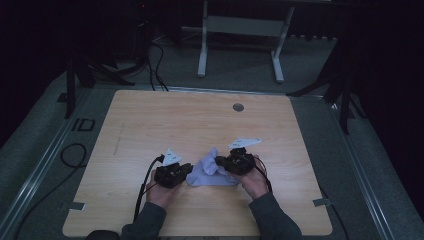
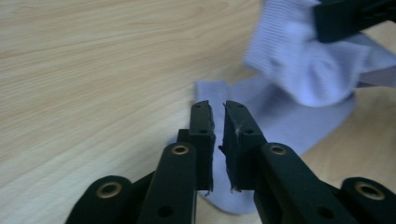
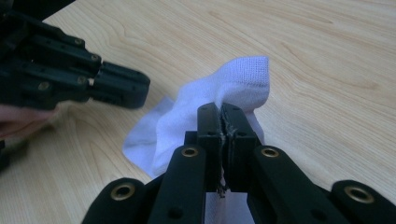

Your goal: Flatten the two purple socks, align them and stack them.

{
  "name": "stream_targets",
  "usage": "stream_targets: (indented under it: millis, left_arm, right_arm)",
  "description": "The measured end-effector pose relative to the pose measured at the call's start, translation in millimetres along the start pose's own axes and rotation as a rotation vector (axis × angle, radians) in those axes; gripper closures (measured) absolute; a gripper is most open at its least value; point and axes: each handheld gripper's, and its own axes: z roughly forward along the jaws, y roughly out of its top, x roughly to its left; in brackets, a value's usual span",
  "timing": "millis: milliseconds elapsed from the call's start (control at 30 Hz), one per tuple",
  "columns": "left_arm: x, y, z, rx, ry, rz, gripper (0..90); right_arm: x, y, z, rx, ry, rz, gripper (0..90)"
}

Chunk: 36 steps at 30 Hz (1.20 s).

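Note:
A pale white-lilac sock (image 1: 212, 172) lies crumpled on the wooden table (image 1: 200, 120), near the front edge between my two hands. My right gripper (image 3: 219, 108) is shut on a fold of the sock (image 3: 243, 77) and holds that part lifted off the wood. My left gripper (image 2: 217, 106) hovers low over the flat end of the sock (image 2: 299, 74), its jaws a narrow gap apart with nothing pinched. In the high view the left gripper (image 1: 189, 170) sits at the sock's left edge and the right gripper (image 1: 220, 161) at its upper right.
A round cable hole (image 1: 238, 107) sits at the table's far middle. Black cables (image 1: 75, 155) run along the floor on the left. A white desk frame (image 1: 240, 30) stands beyond the far edge. Bare wood surrounds the sock.

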Motion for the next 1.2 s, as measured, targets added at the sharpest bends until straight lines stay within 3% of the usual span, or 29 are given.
stream_targets:
  millis: [167, 367, 500, 633, 767, 867, 933, 1033, 1200]
  left_arm:
    - [-6.6, 2.7, 1.0, -0.015, -0.073, 0.002, 70.8]
    - [-7.1, 5.2, 6.4, -0.009, -0.121, -0.011, 60.0]
    - [-6.7, 5.3, 13.4, 0.006, -0.139, -0.033, 56.4]
    - [-6.3, 6.1, 20.5, 0.028, -0.184, -0.056, 51.2]
    - [-7.7, 6.7, 26.5, 0.039, -0.2, -0.06, 49.1]
    - [-9.5, 7.9, 27.7, 0.037, -0.188, -0.041, 54.4]
    - [-10.9, 8.1, 27.3, 0.046, -0.158, -0.011, 66.9]
    - [-11.7, 8.4, 25.3, 0.048, -0.141, 0.002, 84.0]
    - [-13.2, 10.7, 21.8, 0.041, -0.125, 0.02, 87.7]
  right_arm:
    - [0.7, -0.9, 2.7, 0.001, 0.007, -0.005, 87.0]
    - [0.9, -2.5, 4.5, -0.002, 0.01, -0.003, 87.1]
    - [1.3, -2.2, 3.8, -0.002, 0.012, -0.009, 87.0]
    - [1.4, -2.2, 3.2, -0.009, 0.012, -0.01, 87.0]
    - [2.3, -2.2, 3.7, -0.012, 0.014, -0.018, 87.0]
    - [3.8, -2.8, 5.1, -0.008, 0.02, -0.025, 87.1]
    - [4.4, -3.4, 5.8, -0.006, 0.023, -0.027, 87.1]
    - [4.3, -4.4, 6.4, 0.001, 0.027, -0.032, 86.9]
    - [3.3, -5.7, 3.8, 0.003, 0.037, -0.037, 79.3]
